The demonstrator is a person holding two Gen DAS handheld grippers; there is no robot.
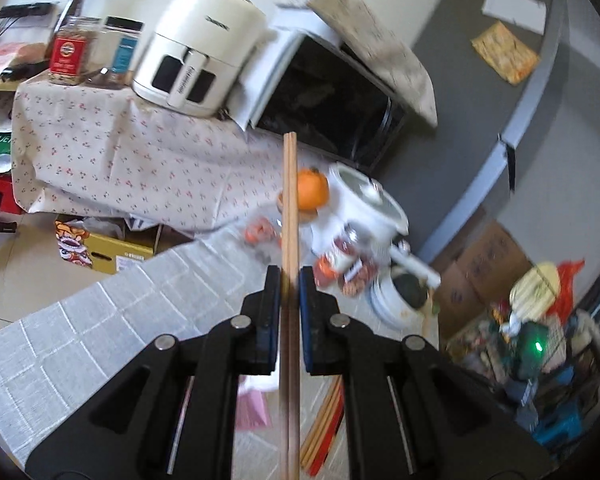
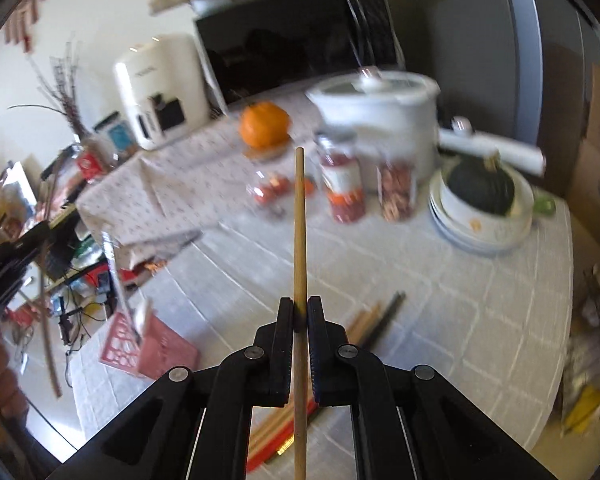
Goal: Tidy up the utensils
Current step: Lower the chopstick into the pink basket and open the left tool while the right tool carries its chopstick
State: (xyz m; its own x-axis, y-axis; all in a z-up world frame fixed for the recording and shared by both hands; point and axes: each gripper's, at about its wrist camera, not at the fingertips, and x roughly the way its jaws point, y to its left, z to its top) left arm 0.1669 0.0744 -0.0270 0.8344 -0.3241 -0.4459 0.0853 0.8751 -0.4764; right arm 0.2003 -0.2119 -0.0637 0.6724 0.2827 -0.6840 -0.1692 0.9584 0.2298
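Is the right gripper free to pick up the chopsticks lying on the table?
Probably not yet: the right gripper is shut on a wooden chopstick. The loose chopsticks lie just below it on the table, unobstructed.

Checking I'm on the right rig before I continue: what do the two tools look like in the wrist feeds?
Both match. The left tool and right tool are matte black, with angular linkage arms, round silver pivot pins and triangular cut-outs. Each has two flat fingers lined with blue pads. Thin metal rods run along the inner arms. No cables, markings or sleeves visible.
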